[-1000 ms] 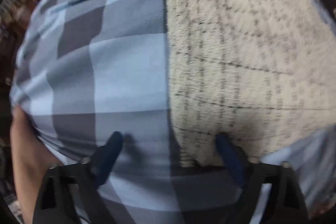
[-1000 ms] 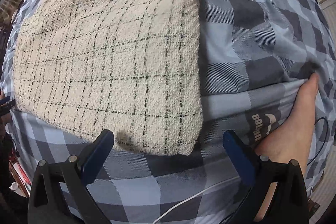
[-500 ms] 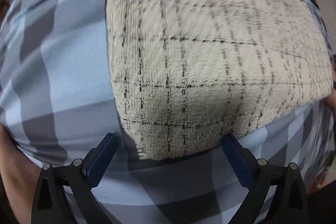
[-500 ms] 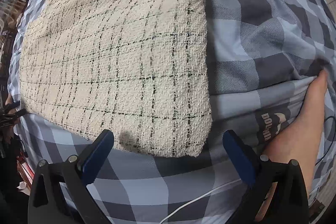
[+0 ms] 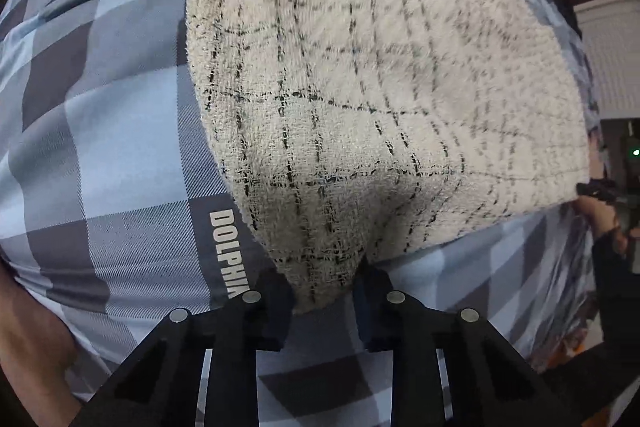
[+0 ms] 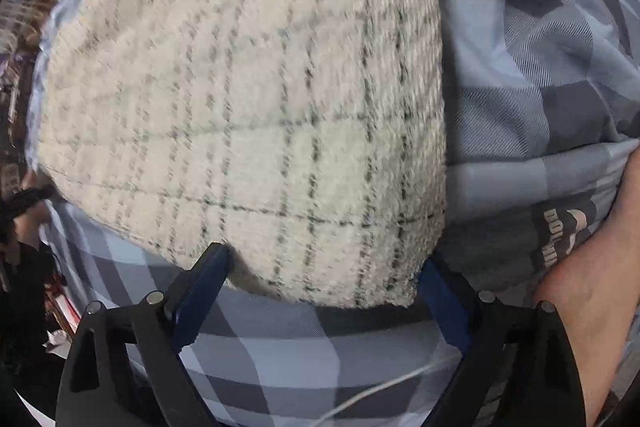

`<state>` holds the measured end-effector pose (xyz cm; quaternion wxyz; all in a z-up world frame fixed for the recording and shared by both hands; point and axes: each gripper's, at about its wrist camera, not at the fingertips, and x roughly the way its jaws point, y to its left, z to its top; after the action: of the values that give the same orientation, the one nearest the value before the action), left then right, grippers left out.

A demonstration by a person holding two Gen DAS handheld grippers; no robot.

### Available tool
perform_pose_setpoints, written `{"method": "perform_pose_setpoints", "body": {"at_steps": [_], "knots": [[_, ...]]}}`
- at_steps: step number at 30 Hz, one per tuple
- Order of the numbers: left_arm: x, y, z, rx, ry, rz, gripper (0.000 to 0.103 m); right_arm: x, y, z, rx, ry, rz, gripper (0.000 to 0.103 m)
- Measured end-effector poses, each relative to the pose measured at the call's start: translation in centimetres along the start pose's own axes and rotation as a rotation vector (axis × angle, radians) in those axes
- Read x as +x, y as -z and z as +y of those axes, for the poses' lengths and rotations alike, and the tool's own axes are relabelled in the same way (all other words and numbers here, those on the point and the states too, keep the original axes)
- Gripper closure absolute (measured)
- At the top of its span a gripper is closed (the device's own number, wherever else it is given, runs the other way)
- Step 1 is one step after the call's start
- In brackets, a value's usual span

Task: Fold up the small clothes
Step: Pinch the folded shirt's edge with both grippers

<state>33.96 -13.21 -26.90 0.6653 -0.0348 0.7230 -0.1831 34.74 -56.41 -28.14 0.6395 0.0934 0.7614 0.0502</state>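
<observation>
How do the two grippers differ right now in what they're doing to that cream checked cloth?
The left gripper is closing, with a bunched corner of the cream checked cloth between its fingers; the right gripper stands wide, closing, straddling a flat edge. Left lifts a peak; under the right the cloth lies flat. Both point down at the near edge.

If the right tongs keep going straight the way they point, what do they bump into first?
Most likely the near edge of the cream checked cloth, which lies between the closing right tongs, with the checked blanket right under it. Blur makes depth uncertain.
</observation>
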Motion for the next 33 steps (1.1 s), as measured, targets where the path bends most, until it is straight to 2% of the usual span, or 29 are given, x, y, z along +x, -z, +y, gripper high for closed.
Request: {"method": "perform_pose_setpoints", "body": {"at_steps": [3,7,9,11,12,14,15,18,23,26,29,33], "knots": [[-1.0,0.0,-0.3,0.013,0.013,-0.02,0.079,-0.7,0.1,-0.9,0.011,-0.028,-0.001,0.012],[-1.3,-0.2,-0.4,0.018,0.013,-0.022,0.079,0.8,0.2,-2.4,0.091,-0.099,0.047,0.012],[-1.2,-0.5,-0.6,0.017,0.002,-0.015,0.079,1.5,0.0,-2.7,0.095,-0.08,0.038,0.012],[-1.2,-0.4,-0.5,0.027,-0.008,-0.014,0.08,1.6,-0.4,-1.8,0.031,-0.027,0.015,0.015],[-1.3,0.0,-0.5,0.038,-0.011,-0.017,0.081,1.5,-0.4,-1.1,-0.02,-0.007,-0.003,0.038],[-1.5,0.0,-0.9,0.046,-0.003,-0.031,0.083,1.1,-0.5,0.5,-0.111,0.027,-0.011,0.063],[-1.6,0.0,-1.0,0.047,0.007,-0.037,0.083,0.6,-0.3,0.8,-0.122,0.031,-0.027,0.072],[-3.8,0.1,-1.2,0.028,0.077,-0.075,0.085,-1.0,0.2,1.0,-0.132,0.01,-0.071,0.083],[-9.6,1.1,-1.8,0.004,0.255,-0.194,0.086,-4.7,1.7,0.0,-0.11,-0.035,-0.113,0.088],[-12.0,2.9,-2.5,-0.015,0.315,-0.203,0.086,-7.5,4.0,-1.4,-0.087,-0.093,-0.13,0.088],[-13.0,4.9,-3.6,0.004,0.291,-0.163,0.086,-8.9,6.2,-1.8,-0.085,-0.137,-0.095,0.088],[-12.1,9.5,-4.5,0.024,0.254,-0.053,0.086,-8.5,10.7,-3.0,-0.091,-0.181,0.001,0.088]]}}
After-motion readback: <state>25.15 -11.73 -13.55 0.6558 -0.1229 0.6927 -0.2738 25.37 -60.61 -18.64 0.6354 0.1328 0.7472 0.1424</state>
